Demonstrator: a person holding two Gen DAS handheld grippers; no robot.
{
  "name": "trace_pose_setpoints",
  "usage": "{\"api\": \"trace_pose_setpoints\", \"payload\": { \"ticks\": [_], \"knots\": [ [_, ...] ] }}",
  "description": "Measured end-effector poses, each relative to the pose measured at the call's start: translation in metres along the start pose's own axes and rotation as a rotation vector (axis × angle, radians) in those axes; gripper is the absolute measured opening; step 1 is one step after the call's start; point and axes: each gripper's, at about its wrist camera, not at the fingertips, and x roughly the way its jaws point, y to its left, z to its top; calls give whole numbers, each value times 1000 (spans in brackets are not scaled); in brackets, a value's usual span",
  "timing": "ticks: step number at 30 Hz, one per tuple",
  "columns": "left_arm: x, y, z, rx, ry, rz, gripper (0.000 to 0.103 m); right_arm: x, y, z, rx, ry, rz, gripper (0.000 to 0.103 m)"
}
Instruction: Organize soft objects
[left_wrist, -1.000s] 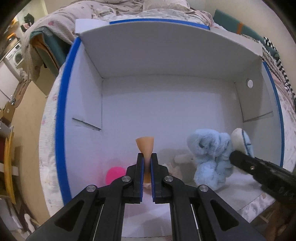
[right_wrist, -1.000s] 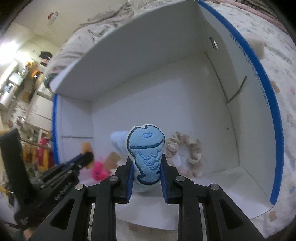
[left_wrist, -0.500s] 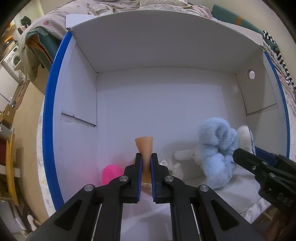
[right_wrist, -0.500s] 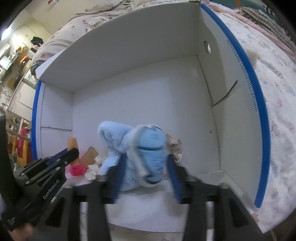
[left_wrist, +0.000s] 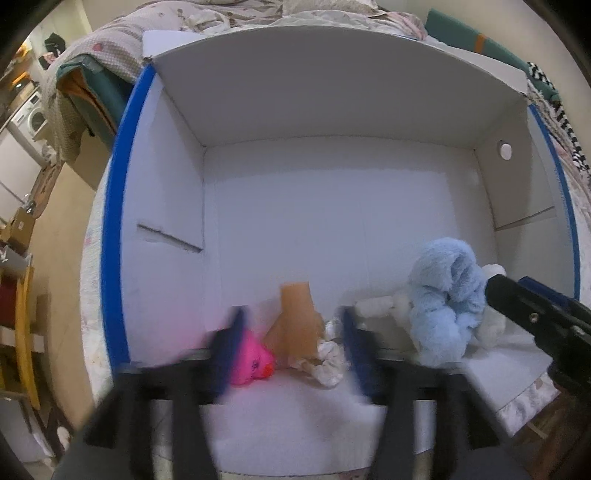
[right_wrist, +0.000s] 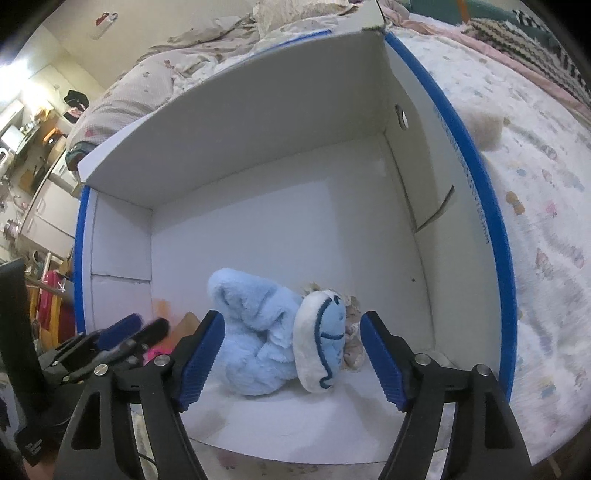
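Both jaws are opening over the white box, blue-edged, on the bed. Left gripper spreads clear of the orange piece, beside the pink toy. Right gripper spreads around the flat blue plush, resting against the fluffy blue toy, untouched. Far floor bare. Rim print unreadable.

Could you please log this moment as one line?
left gripper: opening, orange piece released | right gripper: opening, blue plush released | white box
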Motion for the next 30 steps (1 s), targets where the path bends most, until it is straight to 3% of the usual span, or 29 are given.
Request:
{"api": "trace_pose_setpoints", "payload": {
  "ticks": [3, 7, 9, 16, 20, 23, 25, 30],
  "knots": [
    [-8, 3, 1, -16, -34, 1, 66, -3, 2, 0, 3, -9, -1, 81],
    [-18, 6, 1, -17, -60, -4, 66, -6, 5, -2, 17, -16, 21, 101],
    [-25, 11, -1, -39, -78, -9, 66, -8, 7, -4, 17, -32, 20, 103],
    [-45, 38, -3, -126, -71, -86, 66, -25, 4, -13, 68, -65, 62, 103],
    [-68, 47, -8, -143, -129, -95, 66, -42, 9, -19, 48, -99, 34, 103],
    [-83, 58, -15, -150, -144, -104, 66, -56, 10, -26, 44, -122, 77, 103],
    [-93, 69, -18, -174, -155, -117, 72, -63, 6, -31, 65, -126, 110, 103],
    [-112, 99, -42, -251, -168, -155, 82, -82, 9, -48, 30, -174, 76, 103]
  ]
}}
